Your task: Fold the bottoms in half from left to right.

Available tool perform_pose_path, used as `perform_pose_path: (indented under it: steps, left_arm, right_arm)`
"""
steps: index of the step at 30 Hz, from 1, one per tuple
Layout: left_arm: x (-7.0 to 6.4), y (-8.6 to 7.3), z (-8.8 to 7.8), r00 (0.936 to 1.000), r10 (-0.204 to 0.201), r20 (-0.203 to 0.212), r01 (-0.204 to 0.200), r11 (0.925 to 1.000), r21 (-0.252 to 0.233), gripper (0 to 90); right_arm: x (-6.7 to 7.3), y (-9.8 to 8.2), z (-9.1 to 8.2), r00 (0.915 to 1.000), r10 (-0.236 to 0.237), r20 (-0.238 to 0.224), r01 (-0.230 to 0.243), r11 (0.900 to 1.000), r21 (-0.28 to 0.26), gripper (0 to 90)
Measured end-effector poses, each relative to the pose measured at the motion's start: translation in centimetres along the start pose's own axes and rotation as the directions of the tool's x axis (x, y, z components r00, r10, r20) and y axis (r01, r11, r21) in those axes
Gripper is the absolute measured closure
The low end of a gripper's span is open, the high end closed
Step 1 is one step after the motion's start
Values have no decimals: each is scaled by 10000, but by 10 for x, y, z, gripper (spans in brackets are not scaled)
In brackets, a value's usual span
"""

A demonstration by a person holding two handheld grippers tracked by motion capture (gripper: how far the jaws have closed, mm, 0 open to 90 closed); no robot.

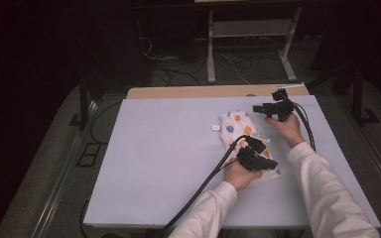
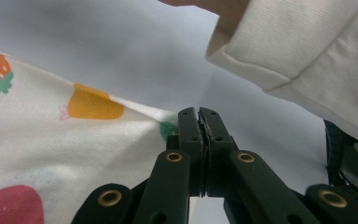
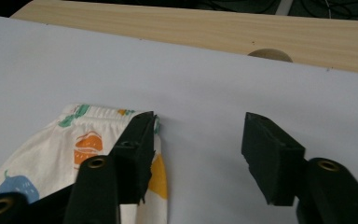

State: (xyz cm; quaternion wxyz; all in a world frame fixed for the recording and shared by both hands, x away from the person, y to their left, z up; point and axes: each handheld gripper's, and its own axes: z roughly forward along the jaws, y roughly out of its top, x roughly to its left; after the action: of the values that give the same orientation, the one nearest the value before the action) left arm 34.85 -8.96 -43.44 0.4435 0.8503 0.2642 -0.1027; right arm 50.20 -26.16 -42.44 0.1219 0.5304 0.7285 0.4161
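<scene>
A white cloth (image 1: pixel 235 126) printed with coloured fruit lies folded on the pale mat (image 1: pixel 168 158), right of centre. My left gripper (image 1: pixel 270 163) rests over the cloth's near end. In the left gripper view its jaws are pressed together at the cloth's (image 2: pixel 51 140) corner, pinching the edge. My right gripper (image 1: pixel 258 108) hovers just past the cloth's far right corner. In the right gripper view it (image 3: pixel 198 140) stands open with bare mat between the jaws; the cloth's (image 3: pixel 51 144) elastic hem lies beside and under the left jaw. A white sleeve (image 2: pixel 298 46) crosses the left gripper view.
A strip of bare wooden tabletop (image 1: pixel 203 91) runs along the mat's far edge, with a round hole (image 3: pixel 270 55) in it. A small white tag (image 1: pixel 216 128) lies left of the cloth. Cables (image 1: pixel 203 188) trail from both grippers. A metal frame (image 1: pixel 211 49) stands behind the table.
</scene>
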Motion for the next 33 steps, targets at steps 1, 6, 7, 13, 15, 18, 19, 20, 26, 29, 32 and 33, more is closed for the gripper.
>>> perform_pose_path:
  steps: [1,6,7,13,15,18,19,20,26,29,32,33]
  left_arm:
    - [0,0,1,10000,-28,32,28,10000,-22,874]
    - [0,2,6,9999,-43,108,42,10000,49,874]
    - [0,3,7,9999,-11,133,10,10000,75,874]
    - [3,1,14,9997,-184,152,182,9997,178,874]
    - [4,0,16,9995,-273,153,269,9994,238,871]
    - [5,0,17,9993,-347,160,344,9992,203,868]
    - [5,0,18,9991,-377,173,373,9991,202,867]
    - [5,1,18,9991,-369,203,365,9991,194,865]
    - [1,3,12,9993,-293,217,296,9995,-117,645]
    - [-3,5,8,9999,-127,98,130,9995,-294,525]
    - [-7,7,2,9997,145,-179,-151,9993,-352,405]
    - [-8,8,-1,9995,244,-193,-250,9991,-329,383]
  right_arm:
    - [0,-1,-1,10000,-6,-40,6,10000,22,341]
    - [4,-7,-2,9992,-182,-344,187,9997,150,165]
    - [5,-8,-2,9988,-274,-407,283,9994,213,136]
    - [12,-9,-5,9965,-435,-708,452,9987,231,53]
    - [15,-10,-7,9957,-535,-750,545,9984,115,33]
    - [18,-11,-11,9943,-604,-873,608,9981,21,24]
    - [18,-11,-12,9941,-628,-885,628,9980,-32,22]
    - [19,-12,-12,9939,-620,-912,618,9981,-50,17]
    - [18,-13,-18,9941,-609,-896,591,9980,-222,1]
    - [16,-13,-21,9959,-445,-783,423,9987,-302,0]
    - [12,-15,-25,9967,-233,-780,192,9984,-532,0]
    - [11,-16,-26,9968,-182,-781,140,9984,-541,0]
